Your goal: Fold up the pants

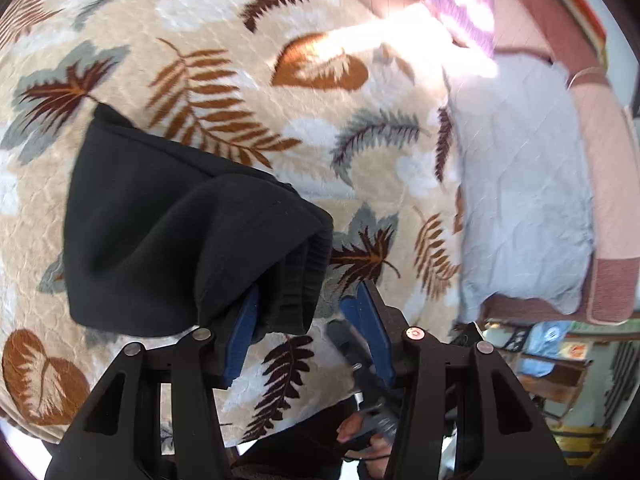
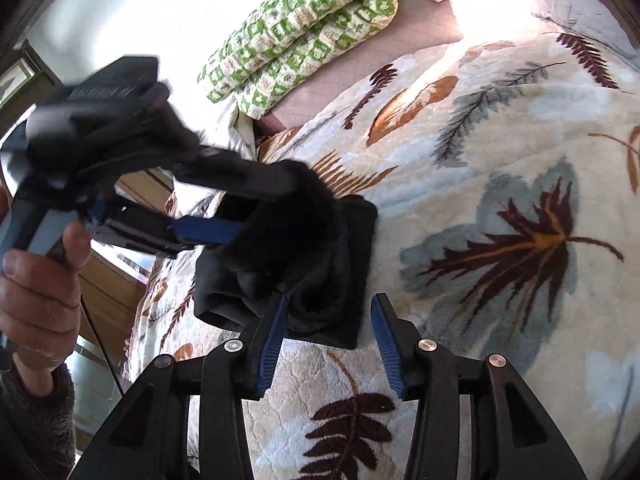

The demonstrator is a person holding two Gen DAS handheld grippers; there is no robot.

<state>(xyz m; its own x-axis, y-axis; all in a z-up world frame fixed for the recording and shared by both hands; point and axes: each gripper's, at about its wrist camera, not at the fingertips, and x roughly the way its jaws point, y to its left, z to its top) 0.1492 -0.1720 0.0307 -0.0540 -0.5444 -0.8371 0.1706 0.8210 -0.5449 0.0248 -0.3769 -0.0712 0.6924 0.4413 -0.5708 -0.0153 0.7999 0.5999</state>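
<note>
The black pants (image 1: 160, 240) lie folded into a thick bundle on the leaf-patterned blanket (image 1: 240, 60). My left gripper (image 1: 308, 304) is open, its jaws wide apart, with the bundle's ribbed edge draped over the left finger. In the right wrist view the pants (image 2: 320, 264) lie just ahead of my right gripper (image 2: 332, 320), which is open and empty, its left finger touching the fabric. The left gripper (image 2: 240, 208) reaches in from the left with its fingers in the cloth.
A green patterned rolled quilt (image 2: 304, 28) lies at the back of the bed. A grey quilted pillow (image 1: 520, 184) and purple cloth (image 1: 464, 4) lie to the right. The bed's edge, wooden furniture (image 2: 112, 280) and floor are at the left.
</note>
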